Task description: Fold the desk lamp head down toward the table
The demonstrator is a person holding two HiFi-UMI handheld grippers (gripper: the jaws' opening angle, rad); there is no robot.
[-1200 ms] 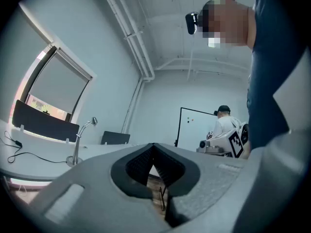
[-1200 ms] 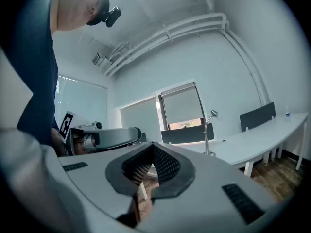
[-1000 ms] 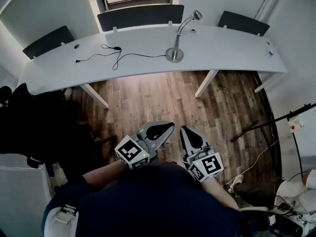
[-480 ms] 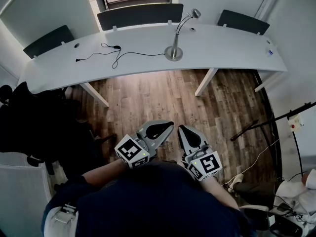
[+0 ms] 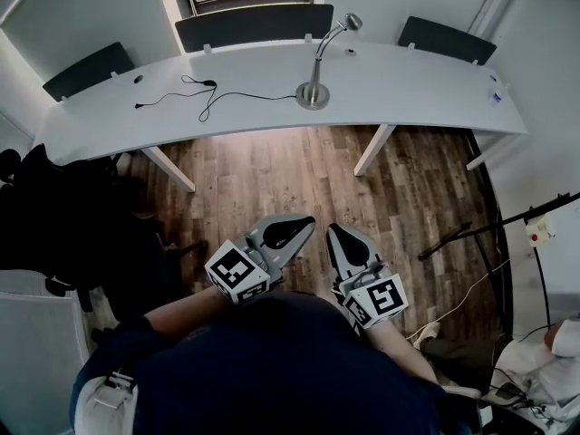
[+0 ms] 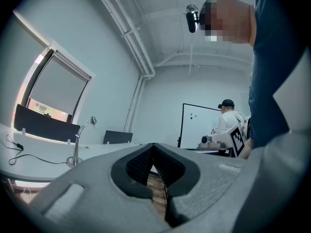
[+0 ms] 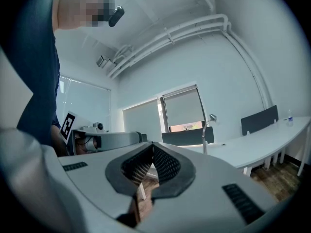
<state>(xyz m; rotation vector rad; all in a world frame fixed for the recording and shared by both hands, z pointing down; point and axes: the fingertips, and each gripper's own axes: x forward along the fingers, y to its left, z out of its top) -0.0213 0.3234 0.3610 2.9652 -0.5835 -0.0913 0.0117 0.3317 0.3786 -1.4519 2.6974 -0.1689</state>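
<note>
Desk lamp (image 5: 314, 89) folding hasn't begun, I'd say; this looks like the approach. Nearest the person, the left gripper (image 5: 306, 222) and right gripper (image 5: 333, 230) are held level, side by side at the waist. Each has its ribbed dark pads pressed together on nothing. Beyond them lies wood-plank floor (image 5: 272, 175), then the long, curved white bench (image 5: 426, 93), smooth and matte. The lamp stands on it, well apart from both grippers. It has a round metal base (image 5: 313, 98), a slim post, a bendy gooseneck and a small shiny lamp head (image 5: 350, 21) raised high. A thin black cable (image 5: 210, 83) trails beside it. Next, I reckon, comes stepping closer, opening one gripper and taking the neck near the head.
</note>
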